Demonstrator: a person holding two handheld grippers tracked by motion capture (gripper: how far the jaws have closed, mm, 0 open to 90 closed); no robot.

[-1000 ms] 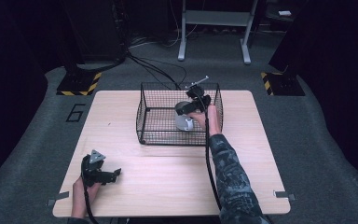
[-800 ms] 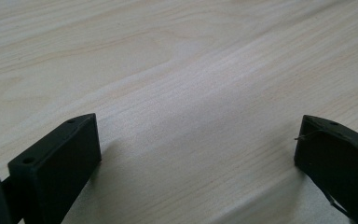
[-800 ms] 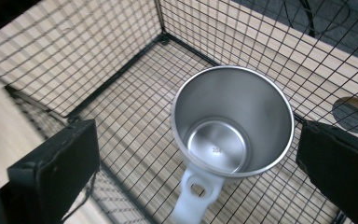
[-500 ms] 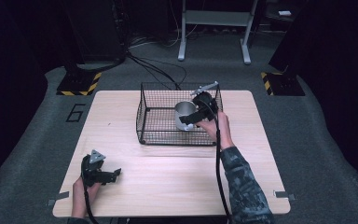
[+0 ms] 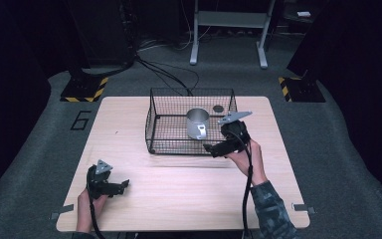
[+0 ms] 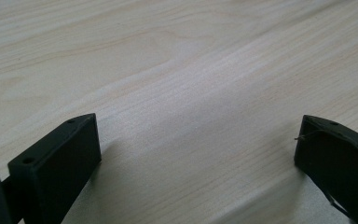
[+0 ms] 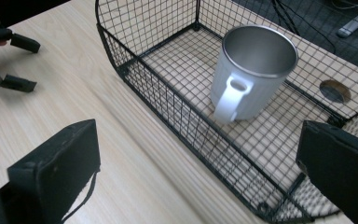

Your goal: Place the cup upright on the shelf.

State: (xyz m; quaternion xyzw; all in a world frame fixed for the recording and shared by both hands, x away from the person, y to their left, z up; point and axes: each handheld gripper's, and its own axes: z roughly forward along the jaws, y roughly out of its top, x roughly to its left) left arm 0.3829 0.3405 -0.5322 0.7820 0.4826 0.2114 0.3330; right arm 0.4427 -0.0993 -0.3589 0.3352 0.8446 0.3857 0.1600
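Note:
A silver metal mug [image 5: 198, 123] [image 7: 249, 74] stands upright inside the black wire basket [image 5: 154, 119] [image 7: 135, 77], its handle turned toward the near wall. My right gripper [image 5: 215, 148] [image 7: 198, 170] hangs open just outside the basket's near right corner, empty, jaws pointing left. At the table's front left my left gripper [image 5: 122, 186] [image 6: 198, 144] rests open just above bare wood, with nothing between its jaws. It appears far off in the right gripper view [image 7: 21, 63].
The light wooden table [image 5: 189, 194] has a round cable hole [image 5: 218, 108] [image 7: 334, 91] behind the basket's right side. Dark floor with cables and a metal stand's legs [image 5: 229, 47] lie beyond the far edge.
My right gripper has let go of the mug, lifted out of the basket and drawn back toward the near side. The mug now stands in the basket. The left gripper has not moved.

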